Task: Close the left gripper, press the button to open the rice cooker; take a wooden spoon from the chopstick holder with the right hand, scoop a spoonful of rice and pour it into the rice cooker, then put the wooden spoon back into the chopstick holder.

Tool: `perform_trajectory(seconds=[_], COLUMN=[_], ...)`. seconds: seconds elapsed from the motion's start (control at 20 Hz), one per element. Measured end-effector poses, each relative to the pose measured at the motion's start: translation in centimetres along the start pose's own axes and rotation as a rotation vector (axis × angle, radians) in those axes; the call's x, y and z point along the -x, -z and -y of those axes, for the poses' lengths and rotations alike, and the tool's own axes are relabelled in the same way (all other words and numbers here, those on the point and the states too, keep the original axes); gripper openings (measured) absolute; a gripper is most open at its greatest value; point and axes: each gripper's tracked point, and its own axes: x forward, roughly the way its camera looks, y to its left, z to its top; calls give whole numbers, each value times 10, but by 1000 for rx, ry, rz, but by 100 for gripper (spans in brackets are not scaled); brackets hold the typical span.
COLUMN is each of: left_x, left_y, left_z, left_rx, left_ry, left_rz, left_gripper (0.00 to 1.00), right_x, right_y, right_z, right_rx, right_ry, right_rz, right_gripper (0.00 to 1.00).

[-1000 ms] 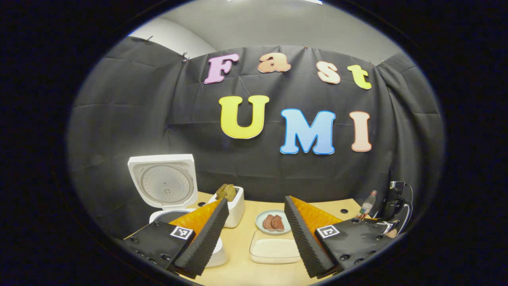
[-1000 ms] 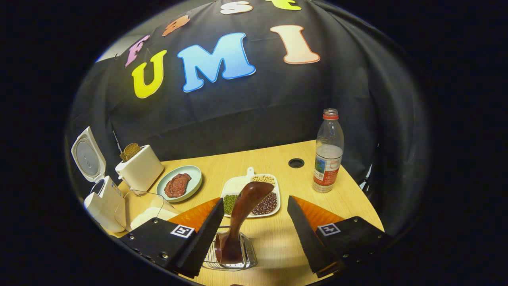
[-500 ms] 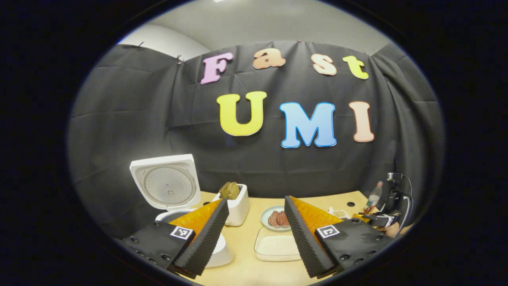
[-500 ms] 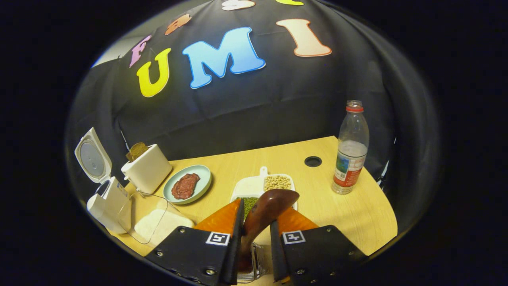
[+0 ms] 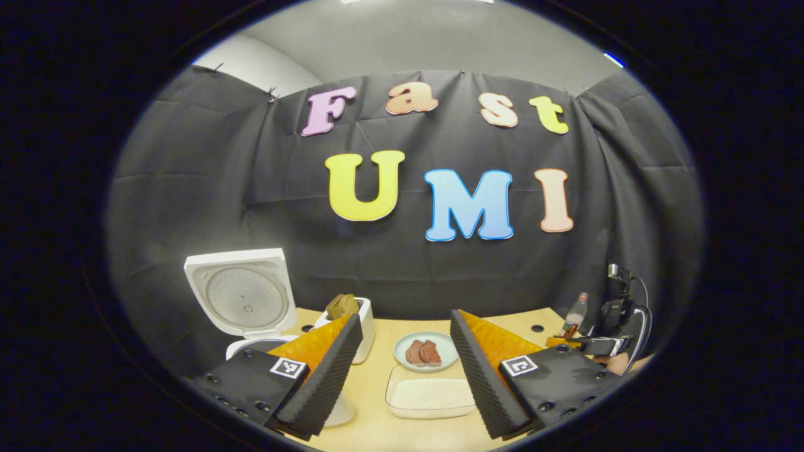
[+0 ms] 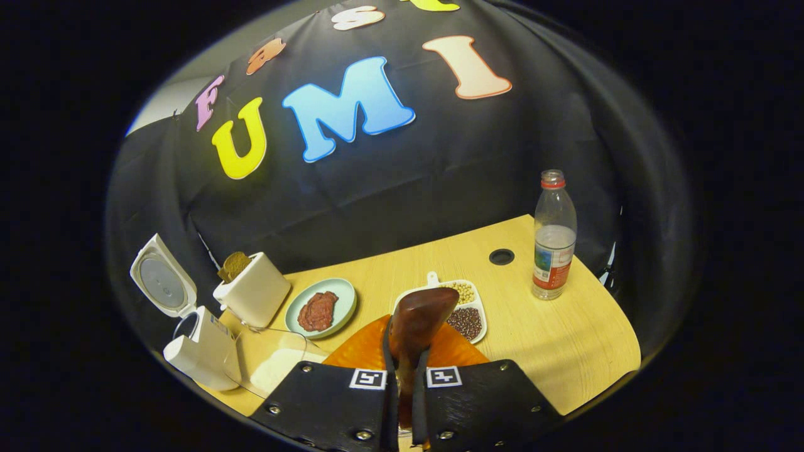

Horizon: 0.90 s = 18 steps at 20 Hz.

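In the right gripper view my right gripper [image 6: 403,358] is shut on the dark wooden spoon [image 6: 419,314], whose rounded end sticks up above the fingers. The chopstick holder is hidden under those fingers. The white rice cooker [image 6: 200,345] stands at the left table edge with its lid [image 6: 162,285] raised. A clear container of rice [image 6: 276,367] lies beside it. In the left gripper view my left gripper [image 5: 405,317] is open and holds nothing, with the open rice cooker [image 5: 240,298] to its left and the rice container [image 5: 428,398] between its fingers. The right gripper [image 5: 612,344] shows far right.
A white toaster [image 6: 254,294] with bread stands behind the cooker. A plate of meat [image 6: 321,309], a divided dish of beans [image 6: 463,311] and a water bottle [image 6: 553,238] sit on the wooden table [image 6: 565,339]. A cable hole [image 6: 501,256] is near the bottle.
My right gripper went from wide open around the spoon to shut on its handle, covering the wire holder. The left gripper stayed open and drifted slightly.
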Motion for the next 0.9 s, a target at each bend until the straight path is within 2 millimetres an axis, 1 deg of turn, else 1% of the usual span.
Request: perform_trajectory(seconds=[0.15,0.2,0.35,0.45,0.55,0.65,0.75,0.9], left_x=[-10,-12,-15,-15,-15,-14,-14,-18], left_y=[0,1,4,-1,-4,-7,-8,-8], left_z=[-5,-7,-16,-23,-28,-33,-41,-53], left_rx=[-7,0,20,23,16,12,13,28], left_ry=[60,78,117,136,155,169,173,179], left_rz=[14,16,24,42,57,65,79,86], left_gripper=[99,96,97,97,96,97,99,99], right_x=[26,36,64,75,83,91,94,95], right_y=[-24,-32,-54,-64,-66,-69,-67,-63], right_z=[-8,-13,-39,-60,-79,-99,-115,-135], right_rx=[46,64,59,35,17,0,0,21], right_ry=[48,50,35,16,-3,-32,-42,-51], right_rz=[47,68,116,139,149,168,174,172], right_gripper=[9,9,9,9,9,9,9,8])
